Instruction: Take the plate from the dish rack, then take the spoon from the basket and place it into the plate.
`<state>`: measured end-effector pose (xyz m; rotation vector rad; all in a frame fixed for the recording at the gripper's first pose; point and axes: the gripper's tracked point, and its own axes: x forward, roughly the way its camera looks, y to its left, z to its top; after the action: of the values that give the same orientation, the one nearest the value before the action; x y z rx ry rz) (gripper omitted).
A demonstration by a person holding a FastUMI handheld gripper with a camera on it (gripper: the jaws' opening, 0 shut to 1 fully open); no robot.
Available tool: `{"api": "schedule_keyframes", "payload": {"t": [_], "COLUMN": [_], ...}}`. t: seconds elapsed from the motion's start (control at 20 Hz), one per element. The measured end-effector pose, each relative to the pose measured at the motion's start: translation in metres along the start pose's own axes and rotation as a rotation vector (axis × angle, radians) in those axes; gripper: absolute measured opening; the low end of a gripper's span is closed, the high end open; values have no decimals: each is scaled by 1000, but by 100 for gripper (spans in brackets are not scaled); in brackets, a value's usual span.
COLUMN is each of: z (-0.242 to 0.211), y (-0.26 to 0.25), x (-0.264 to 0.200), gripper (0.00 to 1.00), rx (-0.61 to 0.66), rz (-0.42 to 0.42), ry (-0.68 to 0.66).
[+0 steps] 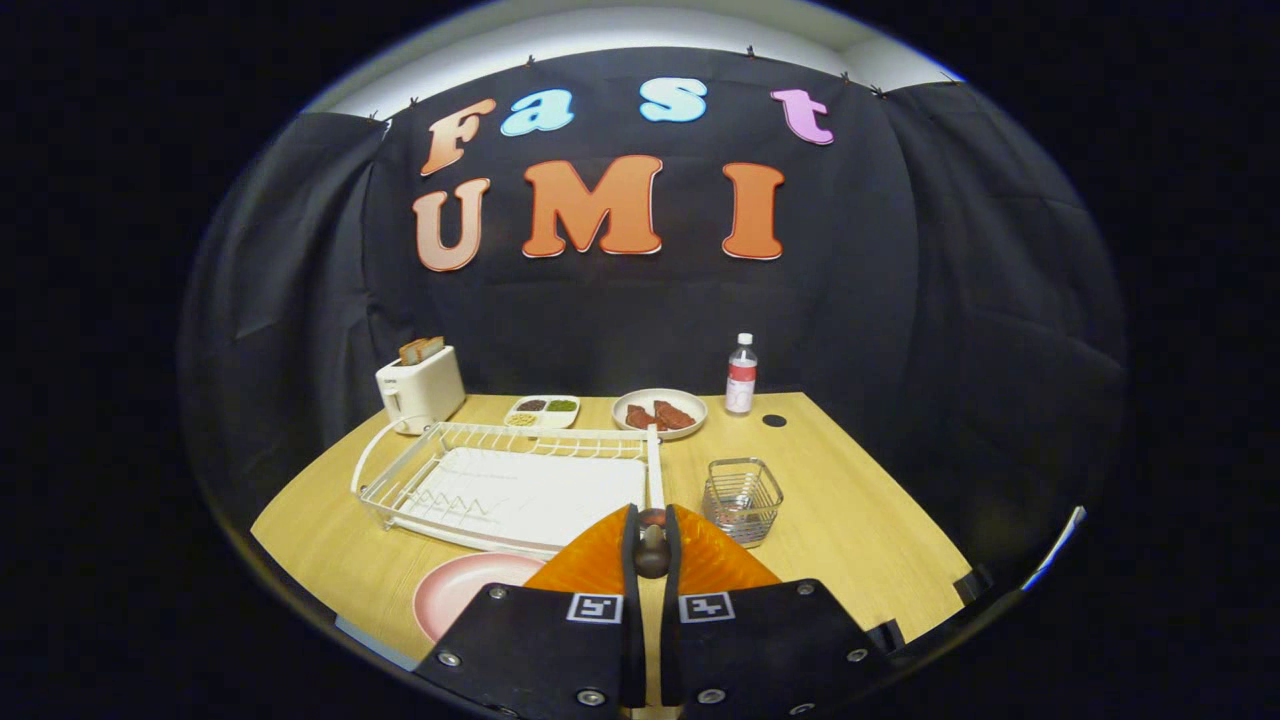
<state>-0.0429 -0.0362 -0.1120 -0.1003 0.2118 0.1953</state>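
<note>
My tongs are closed almost all the way, with only a thin slot left between the fingers, and in that slot sits a dark rounded piece that I take to be the handle of the spoon; both fingers look pressed on it, though the rest of the spoon is hidden behind them, so I can't say which way its bowl points. I judge I'm holding it pinched this tightly because a slim handle would twist or slip in a looser hold while I carry it. The pink plate lies flat on the counter, down to the left of my fingers and close under them, partly covered by the tongs' body, and it is out of the white dish rack, which sits just ahead and to the left with its wire slots bare. That low, near spot makes it an easy target for a short drop. The wire basket stands just ahead to the right, and looks emptied. What's left, as I see it, is to swing left and down over the plate and let go.
</note>
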Motion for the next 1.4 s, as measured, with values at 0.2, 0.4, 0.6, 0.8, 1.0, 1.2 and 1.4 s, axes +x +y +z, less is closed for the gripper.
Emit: {"api": "schedule_keyframes", "payload": {"t": [0.2, 0.4, 0.6, 0.8, 1.0, 1.2, 1.4], "z": [-18, -37, -63, -84, -93, -98, -107], "y": [29, 63, 97, 120, 136, 144, 143], "x": [-7, -10, -5, 7, 19, 23, 22], "gripper": [6, 6, 6, 6, 6, 7, 11], "rx": [6, 13, -8, -31, -50, -71, -97], "rz": [63, 135, 208, 254, 278, 293, 295], "ry": [19, 42, 79, 106, 97, 69, 75]}}
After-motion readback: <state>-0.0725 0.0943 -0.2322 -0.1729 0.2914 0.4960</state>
